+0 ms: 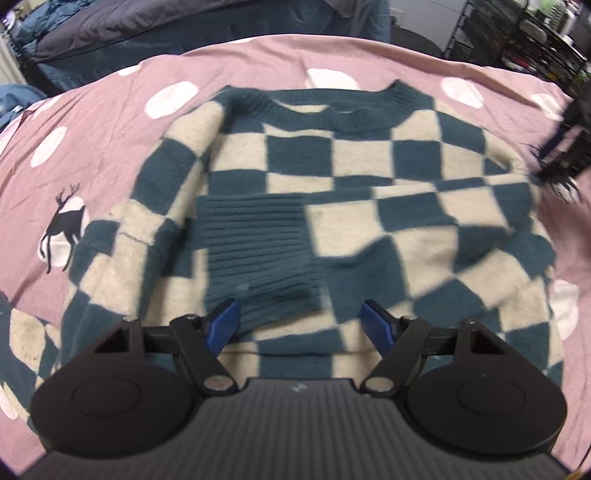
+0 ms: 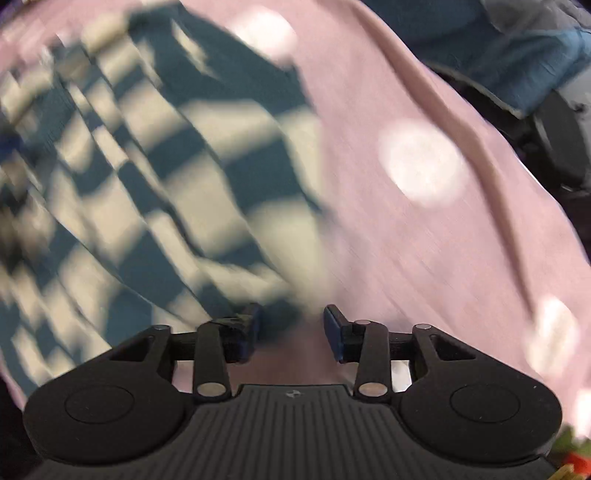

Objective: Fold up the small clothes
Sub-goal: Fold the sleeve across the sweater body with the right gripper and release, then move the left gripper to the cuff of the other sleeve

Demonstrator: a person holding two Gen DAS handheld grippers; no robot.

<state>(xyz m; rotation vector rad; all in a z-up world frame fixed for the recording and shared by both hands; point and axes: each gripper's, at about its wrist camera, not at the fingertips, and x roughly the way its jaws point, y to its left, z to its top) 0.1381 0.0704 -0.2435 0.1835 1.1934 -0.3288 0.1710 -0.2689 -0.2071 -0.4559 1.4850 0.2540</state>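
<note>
A teal and cream checkered sweater (image 1: 332,192) lies flat on the pink bedspread (image 1: 110,122), collar at the far side. One sleeve is folded across the body, its ribbed teal cuff (image 1: 255,254) lying just ahead of my left gripper (image 1: 301,321). That gripper is open and empty, hovering over the sweater's near edge. My right gripper (image 2: 291,328) is open and empty at the sweater's right edge (image 2: 166,184), where the knit meets the bedspread (image 2: 406,258). The right wrist view is motion-blurred. The right gripper also shows as a dark blur in the left wrist view (image 1: 565,147).
The bedspread has white dots and a black deer print (image 1: 62,229). A dark blue duvet (image 1: 110,29) is piled at the far left. Black wire shelves (image 1: 524,33) stand at the far right. Blue bedding (image 2: 517,55) lies beyond the bed's edge.
</note>
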